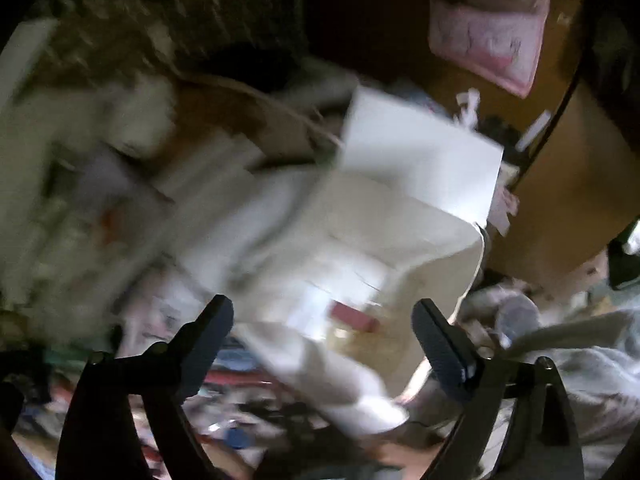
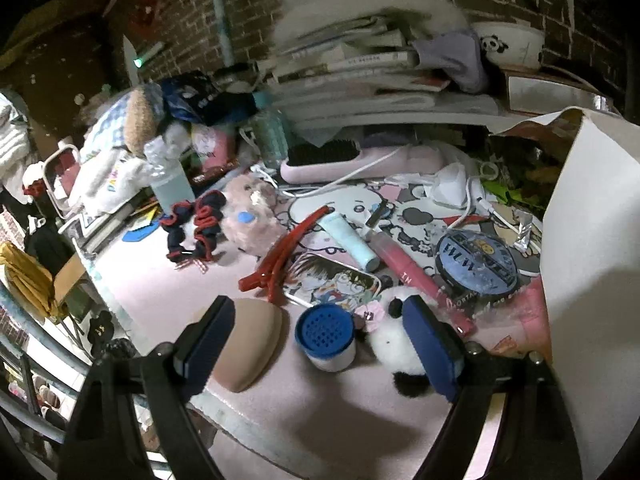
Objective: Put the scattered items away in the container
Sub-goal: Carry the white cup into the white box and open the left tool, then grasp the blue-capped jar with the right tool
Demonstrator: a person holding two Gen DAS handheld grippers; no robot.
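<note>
My right claw (image 2: 320, 336) hangs spread wide over the pink counter (image 2: 168, 292), gripping nothing; between its tips sit a tan domed sponge (image 2: 252, 344), a small white jar with a blue perforated lid (image 2: 326, 330) and a fuzzy panda plush (image 2: 396, 340). Beyond lie a red hair clip (image 2: 280, 252), a pale tube (image 2: 352, 242) and a round blue tin (image 2: 476, 262). The white paper bag (image 2: 592, 240) stands at right, contents unseen. My left claw (image 1: 322, 334) is also apart, empty, over the blurred white bag (image 1: 360, 220).

On the desk: one sponge (image 2: 250, 344), one blue-capped jar (image 2: 329, 337), one panda (image 2: 396, 344), two tubes (image 2: 352, 242), one red clip (image 2: 280, 256).
</note>
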